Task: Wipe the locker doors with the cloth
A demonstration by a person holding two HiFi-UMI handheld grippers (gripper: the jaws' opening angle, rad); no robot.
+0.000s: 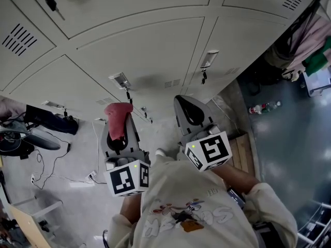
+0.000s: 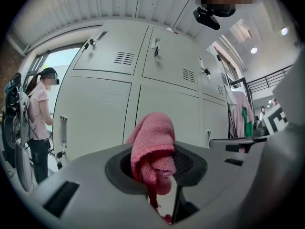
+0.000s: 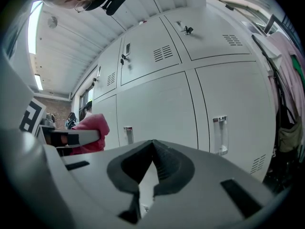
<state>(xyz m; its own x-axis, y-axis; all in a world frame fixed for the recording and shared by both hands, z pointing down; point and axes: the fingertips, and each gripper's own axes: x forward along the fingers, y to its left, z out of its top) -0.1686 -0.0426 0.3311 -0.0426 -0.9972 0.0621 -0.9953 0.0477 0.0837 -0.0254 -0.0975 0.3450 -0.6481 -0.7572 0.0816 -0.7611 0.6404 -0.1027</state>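
Left tongs [image 2: 157,173] clamped on the pink cloth [image 2: 153,142], which bunches forward out of them, long axis pointing at twelve o'clock. Right tongs [image 3: 152,149] pinched together, nothing between. Locker doors [image 1: 150,50] lie dead ahead, twelve o'clock, cloth not touching. We judge the left makes the wipe; right sits at its three o'clock.

The cloth [image 2: 152,137] is partly hidden inside the left gripper [image 2: 159,170], and the locker doors [image 1: 145,50] overrun every picture edge.
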